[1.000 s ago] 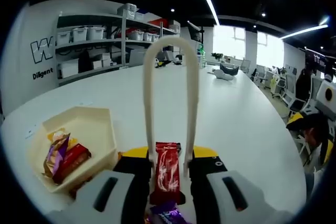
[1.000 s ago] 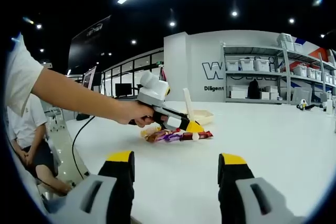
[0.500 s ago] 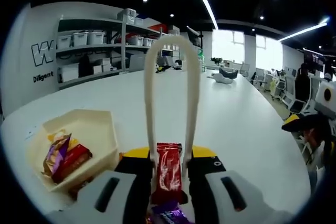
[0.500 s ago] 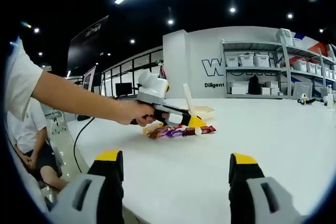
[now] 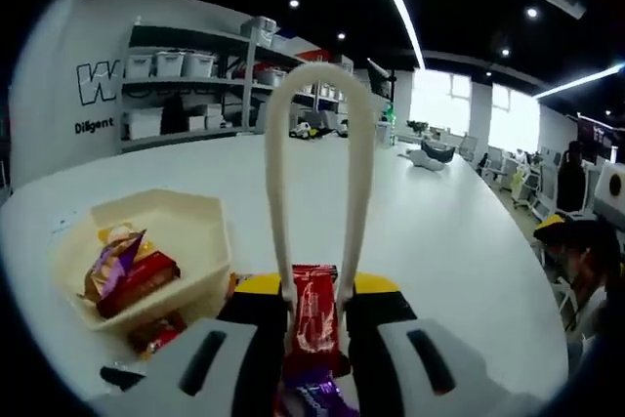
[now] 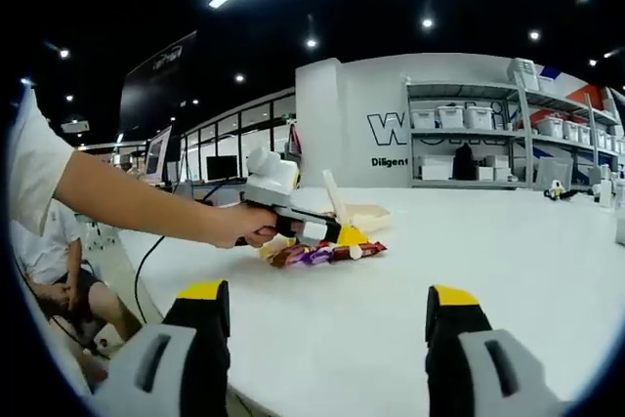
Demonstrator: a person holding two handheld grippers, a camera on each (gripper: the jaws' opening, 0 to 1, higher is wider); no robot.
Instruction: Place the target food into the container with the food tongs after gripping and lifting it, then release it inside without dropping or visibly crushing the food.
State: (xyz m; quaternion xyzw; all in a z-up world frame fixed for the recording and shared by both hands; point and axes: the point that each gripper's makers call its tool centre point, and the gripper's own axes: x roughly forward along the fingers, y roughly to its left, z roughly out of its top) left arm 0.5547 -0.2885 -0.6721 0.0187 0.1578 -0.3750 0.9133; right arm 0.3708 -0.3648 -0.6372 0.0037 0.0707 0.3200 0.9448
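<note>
Tongs pinched around the red snack bar, tray not reached yet

Left gripper [image 5: 312, 314] squeezes the cream plastic U-shaped tongs [image 5: 317, 173], their tips hugging the glossy red bar [image 5: 314, 314] on the bench [image 5: 459, 231], just right of the hexagonal cream container [image 5: 200, 227]. Right gripper [image 6: 327, 339] idles, fingers spread wide with nothing between them.

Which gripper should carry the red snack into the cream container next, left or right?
Left. The left gripper holds the tongs, which bracket the red snack beside the container. The right gripper hangs open, far off.
</note>
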